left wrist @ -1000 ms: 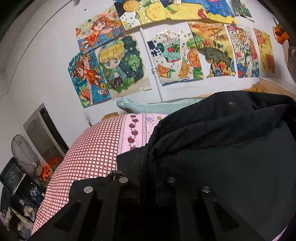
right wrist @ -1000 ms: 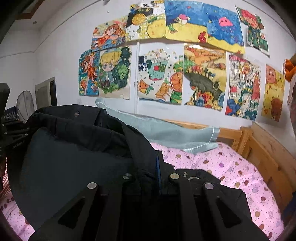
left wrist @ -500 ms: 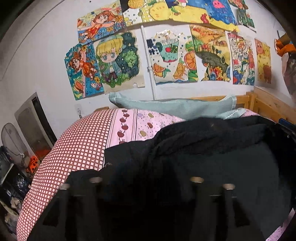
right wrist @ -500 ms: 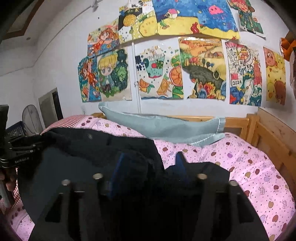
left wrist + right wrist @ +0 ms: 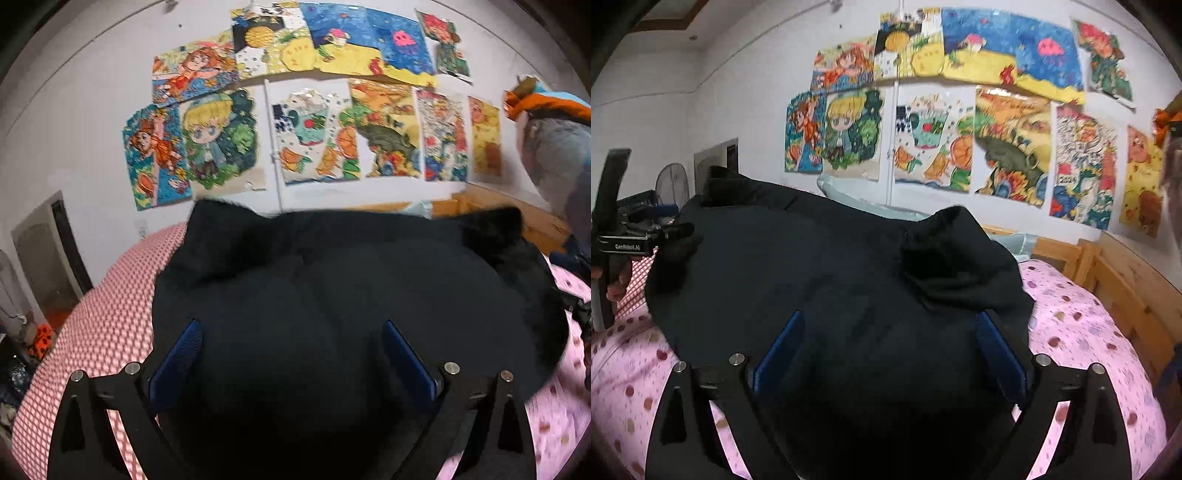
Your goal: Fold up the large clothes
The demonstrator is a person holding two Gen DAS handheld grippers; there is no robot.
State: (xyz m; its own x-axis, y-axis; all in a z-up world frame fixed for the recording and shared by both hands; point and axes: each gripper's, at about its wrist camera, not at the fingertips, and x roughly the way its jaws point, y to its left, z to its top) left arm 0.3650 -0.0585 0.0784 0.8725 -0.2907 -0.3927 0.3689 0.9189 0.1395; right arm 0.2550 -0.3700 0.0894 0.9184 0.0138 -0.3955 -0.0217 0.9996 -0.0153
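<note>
A large black garment (image 5: 332, 288) lies in a rumpled heap on the bed, and both wrist views are mostly filled by it. My left gripper (image 5: 291, 325) has its jaws opening wide. Its blue pads (image 5: 184, 354) stand apart on either side of the cloth without pressing on it. My right gripper (image 5: 889, 315) is the same: jaws opening, blue pads (image 5: 997, 354) clear of the black garment (image 5: 831, 277) lying between them. A raised fold (image 5: 960, 251) bulges at the garment's right. At the left edge of the right wrist view, a hand (image 5: 617, 280) holds the left tool's handle.
The bed has a pink dotted sheet (image 5: 1071, 332) and a red checked part (image 5: 92, 332). A pale green cloth (image 5: 849, 195) lies by the wall. A wooden bed frame (image 5: 1126, 280) runs along the right. Drawings (image 5: 1008, 147) cover the wall. A fan (image 5: 670, 184) stands at the left.
Both grippers went from shut on the black garment to wide open. The garment dropped from its held-up position onto the bed, and both grippers moved lower and back.
</note>
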